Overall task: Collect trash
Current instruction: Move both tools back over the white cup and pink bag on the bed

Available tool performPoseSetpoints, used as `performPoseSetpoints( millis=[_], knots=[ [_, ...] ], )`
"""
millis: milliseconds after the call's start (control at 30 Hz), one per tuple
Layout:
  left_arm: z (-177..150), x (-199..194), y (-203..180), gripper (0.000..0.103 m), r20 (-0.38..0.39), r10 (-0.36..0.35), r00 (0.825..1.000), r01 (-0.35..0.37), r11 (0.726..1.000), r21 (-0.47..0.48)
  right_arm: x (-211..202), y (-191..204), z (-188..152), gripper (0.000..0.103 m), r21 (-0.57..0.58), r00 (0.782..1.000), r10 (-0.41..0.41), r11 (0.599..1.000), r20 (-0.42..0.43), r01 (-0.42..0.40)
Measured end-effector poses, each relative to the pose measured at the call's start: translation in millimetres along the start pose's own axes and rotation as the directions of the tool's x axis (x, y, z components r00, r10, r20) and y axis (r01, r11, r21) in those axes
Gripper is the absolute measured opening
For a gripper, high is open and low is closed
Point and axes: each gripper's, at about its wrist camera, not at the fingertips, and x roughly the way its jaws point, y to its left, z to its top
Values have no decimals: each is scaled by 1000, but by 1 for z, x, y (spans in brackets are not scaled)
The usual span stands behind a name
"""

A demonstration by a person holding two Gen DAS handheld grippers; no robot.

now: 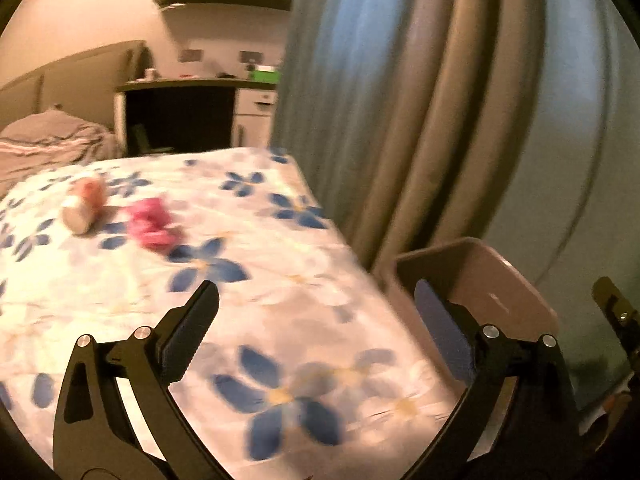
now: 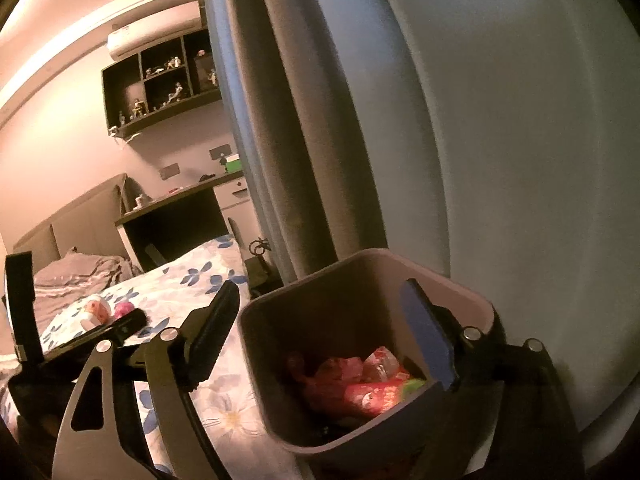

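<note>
Both grippers' fingers wide & empty; we judge pink wrapper (image 1: pixel 154 226) on bed (image 1: pixel 280 280) light, crumply; pinch mid-bunch.

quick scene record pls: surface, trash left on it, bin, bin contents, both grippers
surface: bed with blue-flower sheet
trash left on bed: pink crumpled wrapper; small pale bottle lying beside it, apart
bin: grey-brown bin next to the bed edge, by the curtain
bin contents: red and pink wrappers at the bottom
left hand-held gripper: open, nothing between its jaws, over the bed
right hand-held gripper: open, nothing held, above the bin
</note>
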Motion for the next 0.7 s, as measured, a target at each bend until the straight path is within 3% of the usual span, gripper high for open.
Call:
performPoseSetpoints(
  millis=[300, 700],
  knots=[
    [2, -33, 67, 97, 12, 175, 985, -174, 983, -67, -3, 34, -4, 83, -26, 999, 44, 999, -13, -44],
    [4, -61, 124, 97, 32, 269, 963, -265, 958, -108, 4, 89, -9, 84, -79, 993, 109, 990, -53, -113]
  ],
)
